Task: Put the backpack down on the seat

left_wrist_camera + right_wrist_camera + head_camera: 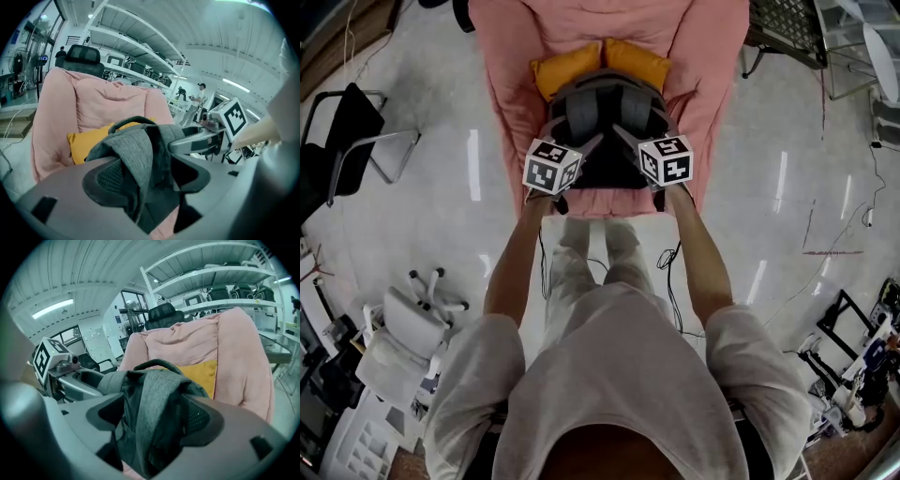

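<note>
The grey backpack [605,112] stands on the seat of a pink armchair [609,28], its back against two yellow cushions [567,66]. My left gripper [584,148] and right gripper [628,142] are at its front side, near the seat's front edge. In the left gripper view the jaws of the left gripper [147,176] stand wide, with a grey shoulder strap [136,154] hanging loose between them. The right gripper view shows the right gripper [152,420] open too, with the other strap [154,394] slack between its jaws. Neither strap is pinched.
A black chair [347,131] stands on the pale floor at the left. A white swivel chair [403,328] is at the lower left. A wire-mesh chair [783,28] is at the top right. Cables [670,281] trail on the floor by the person's legs.
</note>
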Motion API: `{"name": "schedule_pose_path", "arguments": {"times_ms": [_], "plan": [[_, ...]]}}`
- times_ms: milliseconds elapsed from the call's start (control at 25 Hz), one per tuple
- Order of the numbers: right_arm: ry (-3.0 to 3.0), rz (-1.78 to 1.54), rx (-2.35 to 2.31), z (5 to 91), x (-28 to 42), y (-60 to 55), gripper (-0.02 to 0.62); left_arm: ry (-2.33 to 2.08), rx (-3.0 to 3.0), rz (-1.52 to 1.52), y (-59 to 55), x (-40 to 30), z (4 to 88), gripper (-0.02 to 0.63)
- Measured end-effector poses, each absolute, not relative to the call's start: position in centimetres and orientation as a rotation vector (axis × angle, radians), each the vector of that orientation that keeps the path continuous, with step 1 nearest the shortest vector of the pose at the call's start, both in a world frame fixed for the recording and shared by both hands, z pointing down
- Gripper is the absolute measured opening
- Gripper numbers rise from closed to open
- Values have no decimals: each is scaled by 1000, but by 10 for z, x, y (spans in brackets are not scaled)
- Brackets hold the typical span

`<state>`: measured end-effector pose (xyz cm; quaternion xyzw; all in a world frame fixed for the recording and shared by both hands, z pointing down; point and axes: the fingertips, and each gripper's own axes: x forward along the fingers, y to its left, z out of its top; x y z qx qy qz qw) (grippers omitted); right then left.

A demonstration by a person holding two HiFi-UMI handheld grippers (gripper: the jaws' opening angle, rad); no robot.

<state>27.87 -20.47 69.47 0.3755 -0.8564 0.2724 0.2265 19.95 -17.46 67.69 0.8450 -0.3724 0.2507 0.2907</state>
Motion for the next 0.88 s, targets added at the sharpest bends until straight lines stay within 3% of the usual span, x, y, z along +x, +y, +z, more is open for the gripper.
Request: {"name": "schedule_pose_path", "arguments": {"times_ms": [400,640,880], "plan": [[-2386,650,1153,644,296,-176,329,-1108,2254,664,-144,173,652,284],[-2411,573,1165,611,295,-158,244,-1200,2330,582,-139,170,601,276],[-2442,498,1203,569,294,-143,125,-1223,2414,552,-122,177,554,136]]}}
